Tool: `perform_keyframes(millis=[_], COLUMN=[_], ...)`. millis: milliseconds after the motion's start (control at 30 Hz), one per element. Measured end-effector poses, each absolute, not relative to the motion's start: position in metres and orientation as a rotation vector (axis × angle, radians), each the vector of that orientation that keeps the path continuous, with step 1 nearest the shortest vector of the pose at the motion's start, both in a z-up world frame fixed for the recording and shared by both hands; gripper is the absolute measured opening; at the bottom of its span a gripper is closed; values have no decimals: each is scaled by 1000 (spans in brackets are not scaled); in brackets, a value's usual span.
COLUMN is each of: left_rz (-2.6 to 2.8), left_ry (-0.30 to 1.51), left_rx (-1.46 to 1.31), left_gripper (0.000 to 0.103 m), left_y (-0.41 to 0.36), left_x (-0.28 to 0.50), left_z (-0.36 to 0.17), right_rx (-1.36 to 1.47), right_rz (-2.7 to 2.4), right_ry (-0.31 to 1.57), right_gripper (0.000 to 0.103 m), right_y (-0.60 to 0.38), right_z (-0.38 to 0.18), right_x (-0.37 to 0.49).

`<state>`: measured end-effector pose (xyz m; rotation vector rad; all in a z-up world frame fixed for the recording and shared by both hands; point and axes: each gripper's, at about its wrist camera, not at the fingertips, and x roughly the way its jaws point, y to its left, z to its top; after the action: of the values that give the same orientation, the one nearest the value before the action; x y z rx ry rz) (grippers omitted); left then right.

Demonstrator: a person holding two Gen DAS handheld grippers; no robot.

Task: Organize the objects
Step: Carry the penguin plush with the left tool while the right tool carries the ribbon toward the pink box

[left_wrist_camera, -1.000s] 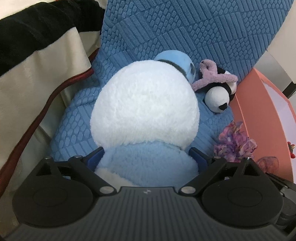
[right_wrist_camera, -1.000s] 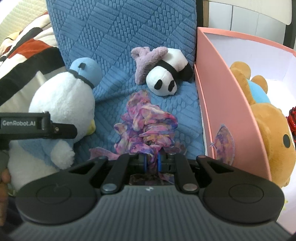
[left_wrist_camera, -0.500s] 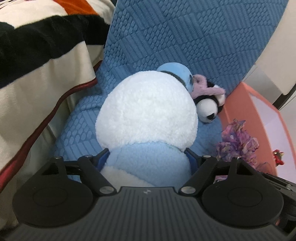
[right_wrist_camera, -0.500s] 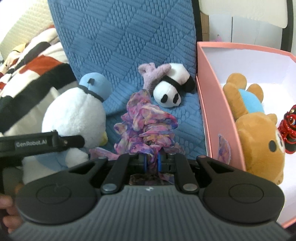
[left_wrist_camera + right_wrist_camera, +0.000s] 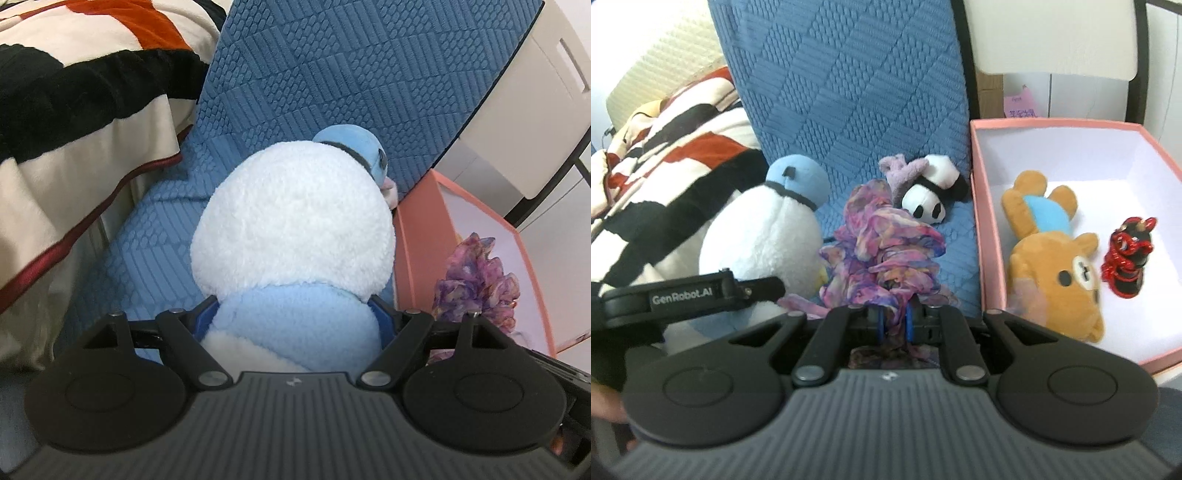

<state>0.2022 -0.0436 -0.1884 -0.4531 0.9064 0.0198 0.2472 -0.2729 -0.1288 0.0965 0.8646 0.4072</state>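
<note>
Filling the centre of the left wrist view, the white-and-blue plush penguin (image 5: 291,236) sits clamped in the left claw (image 5: 295,317), whose jaws have just been closing onto it. In the right wrist view, the right claw (image 5: 894,321) pinches the purple scarf (image 5: 886,254) at frame centre, left of the pink box (image 5: 979,221).

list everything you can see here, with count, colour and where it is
penguin plush: 1, white and light blue, on the blue seat, clamped in the left gripper
scarf: 1, purple-pink, held in the right gripper
panda plush: 1, black and white, with a lilac piece, against the seat back
box: 1, pink, white inside, right of the seat
bear plush: 1, brown, blue top, in the box
small figure: 1, red and black, in the box
blanket: 1, cream, black, red, left of the seat
left gripper: 1, black
right gripper: 1, black
</note>
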Motion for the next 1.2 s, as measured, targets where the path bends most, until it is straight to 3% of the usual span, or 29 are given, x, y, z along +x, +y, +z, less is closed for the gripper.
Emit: perform_keyframes(millis=[333, 867, 1200], left_rz=[-23, -126, -191], left_ry=[872, 784, 779], left_rx=[-469, -398, -360], left_gripper=[83, 83, 83], left_y=[-75, -160, -217], left_x=[195, 245, 277], left_z=[-137, -44, -27], right_rx=[120, 154, 193], right_rz=[418, 385, 315], right_ry=[802, 693, 663], right_gripper=[14, 14, 15], right_y=[-304, -376, -430], right_z=[-85, -12, -4], right_x=[243, 272, 290])
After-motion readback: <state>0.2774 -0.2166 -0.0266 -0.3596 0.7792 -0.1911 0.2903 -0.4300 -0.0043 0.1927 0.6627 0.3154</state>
